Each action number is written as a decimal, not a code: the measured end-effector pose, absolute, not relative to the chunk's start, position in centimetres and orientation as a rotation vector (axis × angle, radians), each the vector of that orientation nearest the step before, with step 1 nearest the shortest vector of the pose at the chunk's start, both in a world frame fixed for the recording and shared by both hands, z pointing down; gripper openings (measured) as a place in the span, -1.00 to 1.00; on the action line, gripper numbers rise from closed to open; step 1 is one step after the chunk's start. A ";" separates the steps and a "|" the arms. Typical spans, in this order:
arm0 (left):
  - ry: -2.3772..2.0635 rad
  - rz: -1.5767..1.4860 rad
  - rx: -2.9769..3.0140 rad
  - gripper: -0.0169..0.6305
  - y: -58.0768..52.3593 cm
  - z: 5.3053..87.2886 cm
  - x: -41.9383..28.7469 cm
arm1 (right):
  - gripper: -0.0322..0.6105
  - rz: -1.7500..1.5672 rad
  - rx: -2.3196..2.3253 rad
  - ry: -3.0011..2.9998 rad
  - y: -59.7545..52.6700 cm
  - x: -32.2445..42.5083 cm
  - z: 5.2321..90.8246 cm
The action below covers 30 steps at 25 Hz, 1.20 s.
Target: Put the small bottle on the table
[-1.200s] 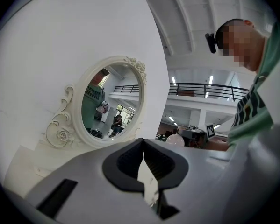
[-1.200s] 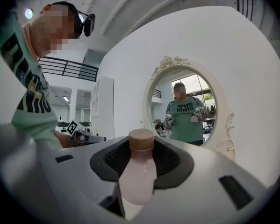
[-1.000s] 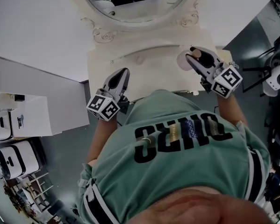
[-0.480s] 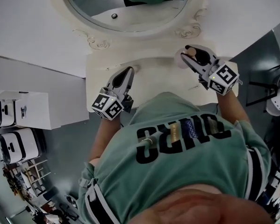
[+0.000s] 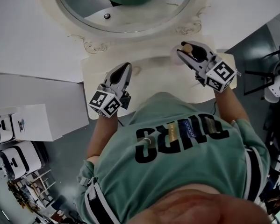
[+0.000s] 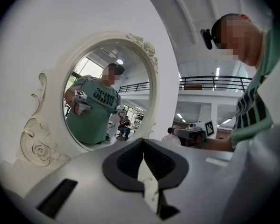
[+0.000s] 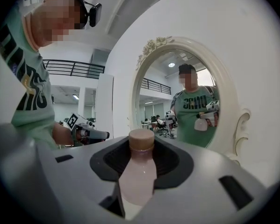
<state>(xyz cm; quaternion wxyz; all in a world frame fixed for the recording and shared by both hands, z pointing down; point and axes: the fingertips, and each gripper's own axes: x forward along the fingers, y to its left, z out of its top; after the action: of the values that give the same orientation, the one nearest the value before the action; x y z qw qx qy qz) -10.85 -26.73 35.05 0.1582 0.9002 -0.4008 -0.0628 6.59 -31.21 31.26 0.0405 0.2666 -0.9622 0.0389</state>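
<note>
The small bottle (image 5: 179,56) is pale pink with a tan cap (image 7: 141,140). My right gripper (image 5: 183,49) is shut on its body and holds it above the right part of the cream dressing table (image 5: 154,78). In the right gripper view the bottle (image 7: 137,174) stands upright between the black pads (image 7: 170,164). My left gripper (image 5: 126,67) hovers over the table's left part, jaws together and empty. Its pads (image 6: 125,160) meet at the tip in the left gripper view. The oval mirror (image 5: 130,13) rises behind the table.
A white wall flanks the mirror's ornate frame (image 5: 90,45). White boxes and devices (image 5: 13,157) sit on the floor at the left. A stand with a white round head (image 5: 276,85) is at the right. The table's front edge (image 5: 130,108) lies against the person's green shirt.
Both grippers have moved further over the table toward the mirror. The right one still carries the bottle. The left stays empty.
</note>
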 end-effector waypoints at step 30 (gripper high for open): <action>-1.104 0.072 2.508 -0.91 -31.1 55.8 -10.4 | -0.51 0.221 0.588 -2.881 -34.0 -4.3 53.1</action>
<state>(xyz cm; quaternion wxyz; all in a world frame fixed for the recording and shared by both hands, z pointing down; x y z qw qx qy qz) -10.40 -31.07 55.81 0.1991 0.8966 -0.3948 0.0256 -4.34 -34.04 53.07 0.0962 0.1983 -0.9726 0.0746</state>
